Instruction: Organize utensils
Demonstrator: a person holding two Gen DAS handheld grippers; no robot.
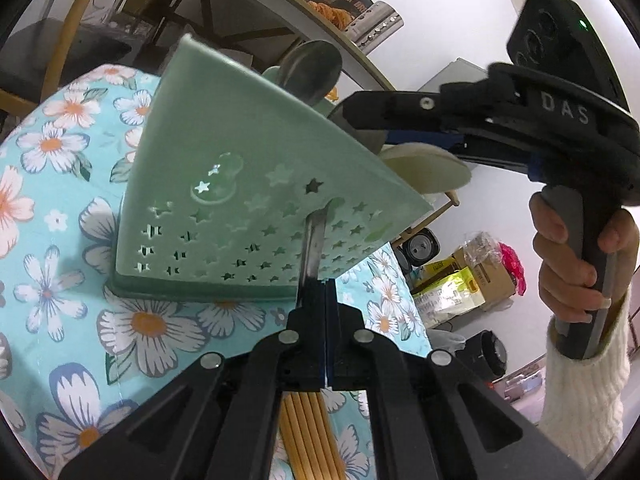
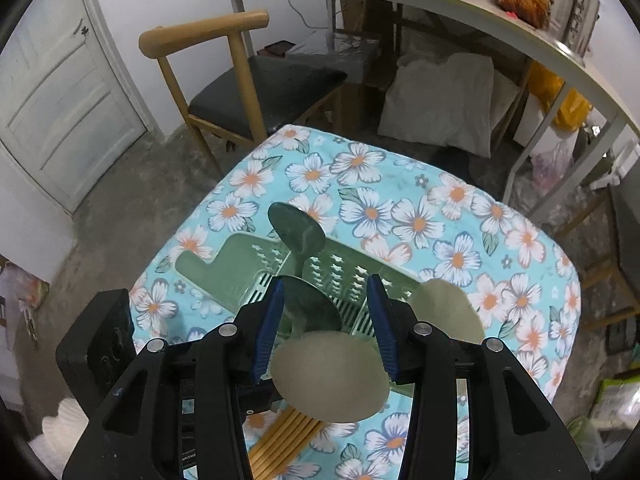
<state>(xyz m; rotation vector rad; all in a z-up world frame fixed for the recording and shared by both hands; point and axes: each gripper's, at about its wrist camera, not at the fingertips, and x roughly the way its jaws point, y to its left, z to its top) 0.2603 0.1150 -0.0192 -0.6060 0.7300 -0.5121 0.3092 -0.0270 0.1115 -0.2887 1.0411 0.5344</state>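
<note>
While in rack [image 2: 208, 268], two steel spoons [image 2: 296, 228]

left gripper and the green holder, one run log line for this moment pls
left gripper: shut on metal handle | right gripper: open above green holder | chopsticks: on tablecloth

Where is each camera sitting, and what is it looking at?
Left wrist view: sits on the left gripper, looking almost level at the side of the green utensil basket; its jaws are shut on a metal handle. The right gripper and the hand holding it show too.
Right wrist view: sits on the right gripper, looking steeply down into the basket; its jaws stand apart around a cream spoon.
Both views share the basket, the floral tablecloth and the chopsticks.
</note>
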